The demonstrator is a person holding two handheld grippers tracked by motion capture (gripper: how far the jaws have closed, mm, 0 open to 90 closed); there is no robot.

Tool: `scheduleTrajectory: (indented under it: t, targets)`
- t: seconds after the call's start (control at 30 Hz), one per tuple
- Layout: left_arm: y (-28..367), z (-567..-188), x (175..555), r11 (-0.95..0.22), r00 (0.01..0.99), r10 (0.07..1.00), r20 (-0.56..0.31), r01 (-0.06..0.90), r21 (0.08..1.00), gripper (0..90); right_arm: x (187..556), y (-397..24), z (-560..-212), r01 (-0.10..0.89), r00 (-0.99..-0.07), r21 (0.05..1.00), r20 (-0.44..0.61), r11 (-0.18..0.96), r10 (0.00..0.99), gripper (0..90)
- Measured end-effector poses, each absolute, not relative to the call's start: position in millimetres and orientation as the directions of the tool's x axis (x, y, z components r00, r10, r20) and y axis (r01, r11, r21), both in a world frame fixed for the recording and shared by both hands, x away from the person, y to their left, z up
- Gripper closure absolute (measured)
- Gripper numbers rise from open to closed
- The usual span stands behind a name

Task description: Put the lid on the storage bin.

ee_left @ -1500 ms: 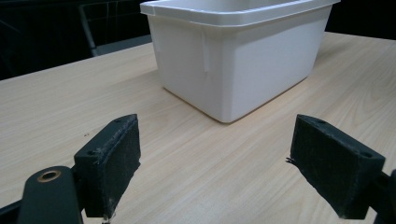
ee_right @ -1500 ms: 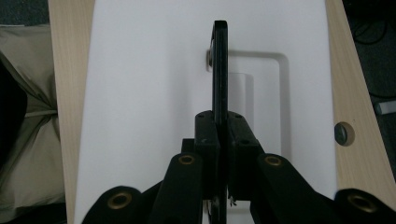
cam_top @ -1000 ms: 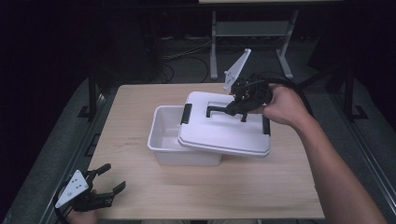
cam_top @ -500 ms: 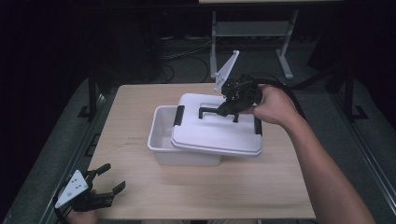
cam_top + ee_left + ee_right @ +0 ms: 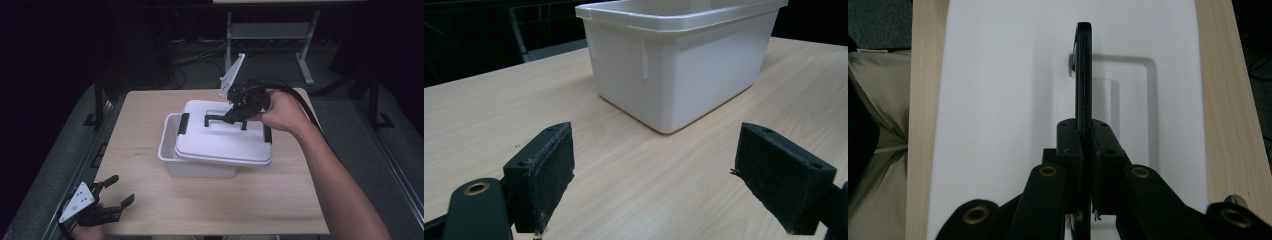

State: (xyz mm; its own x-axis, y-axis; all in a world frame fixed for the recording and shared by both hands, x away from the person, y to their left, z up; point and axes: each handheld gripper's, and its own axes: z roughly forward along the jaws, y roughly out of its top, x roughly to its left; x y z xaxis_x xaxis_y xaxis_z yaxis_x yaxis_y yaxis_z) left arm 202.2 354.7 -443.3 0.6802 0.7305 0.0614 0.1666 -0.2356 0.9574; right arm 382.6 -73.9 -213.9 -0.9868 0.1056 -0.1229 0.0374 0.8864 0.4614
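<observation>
High view: right gripper (image 5: 234, 116) clamps the lid (image 5: 225, 137) by its black handle (image 5: 226, 119), centre frame, askew over the white bin (image 5: 167, 150), presumably for seating; left gripper view: bin upper centre, left gripper (image 5: 669, 170) agape, idle; right gripper view: jaws pinch the handle edge-on.

Light falls from above onto the tabletop (image 5: 150, 150), which is evenly bright, while the room around it sinks into near black with only faint shapes behind. The white lid (image 5: 220, 142) is close to washed out on top, and the box (image 5: 167, 150) throws a soft, short shadow at its base. The high view is a little soft and grainy. In the left gripper view the box wall (image 5: 684, 75) is crisp with mild glare, and the near fingers (image 5: 544, 175) are sharp enough to show their texture. In the right gripper view the lid is overexposed, the handle (image 5: 1083, 65) casts a grey shadow rightward, and the close fingers (image 5: 1070, 150) are dark silhouettes.
</observation>
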Motion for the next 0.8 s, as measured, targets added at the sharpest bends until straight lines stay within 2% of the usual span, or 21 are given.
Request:
scheduleTrajectory:
  t: [0.8]
  targets:
    - [356,-444,202,-0.223,0.679,0.732,0.054,0.164,0.961,15.7,395,-46,-223,0.017,-0.991,0.457,-0.112,0.889,0.077,84.6]
